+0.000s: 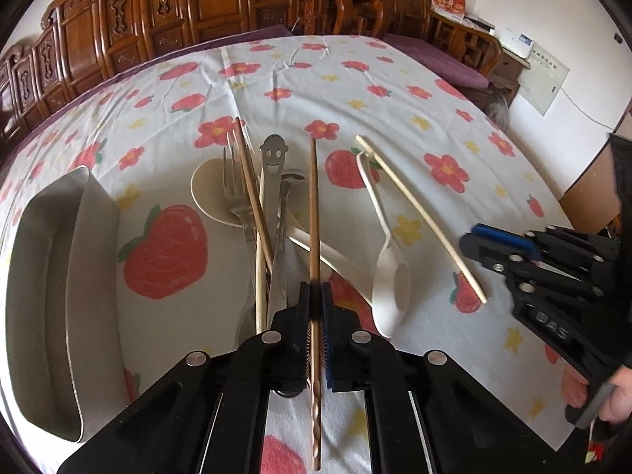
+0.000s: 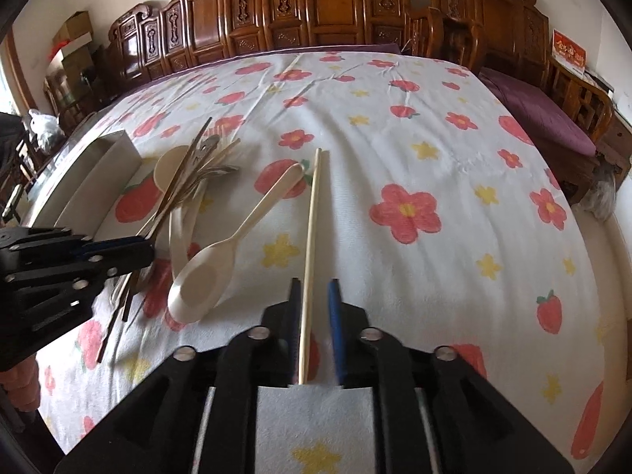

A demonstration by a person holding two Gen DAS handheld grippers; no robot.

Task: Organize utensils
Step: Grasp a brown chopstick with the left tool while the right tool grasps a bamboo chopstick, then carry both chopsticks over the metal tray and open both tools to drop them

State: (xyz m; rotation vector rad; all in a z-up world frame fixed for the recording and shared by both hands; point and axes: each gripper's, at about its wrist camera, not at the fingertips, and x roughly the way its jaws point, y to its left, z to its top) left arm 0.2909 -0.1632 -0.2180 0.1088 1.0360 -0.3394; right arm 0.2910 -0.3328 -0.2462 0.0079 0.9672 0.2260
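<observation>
My left gripper (image 1: pixel 315 296) is shut on a brown chopstick (image 1: pixel 314 205), held above a pile of utensils: a metal fork (image 1: pixel 233 185), a smiley-face metal utensil (image 1: pixel 272 173), a cream spoon (image 1: pixel 209 193) and light chopsticks (image 1: pixel 258 260). A white spoon (image 1: pixel 389 276) and a pale chopstick (image 1: pixel 426 221) lie to the right. My right gripper (image 2: pixel 314 296) is open, its fingers on either side of the pale chopstick (image 2: pixel 310 237) on the cloth. The left gripper also shows in the right wrist view (image 2: pixel 130 249), as do the white spoon (image 2: pixel 213 268) and the pile (image 2: pixel 189 181).
A metal tray (image 1: pixel 51 284) sits at the left on the floral tablecloth (image 1: pixel 395 91); it also shows in the right wrist view (image 2: pixel 98 166). Carved wooden chairs (image 2: pixel 316 12) line the far side. A purple cushion (image 2: pixel 541 110) lies at the right.
</observation>
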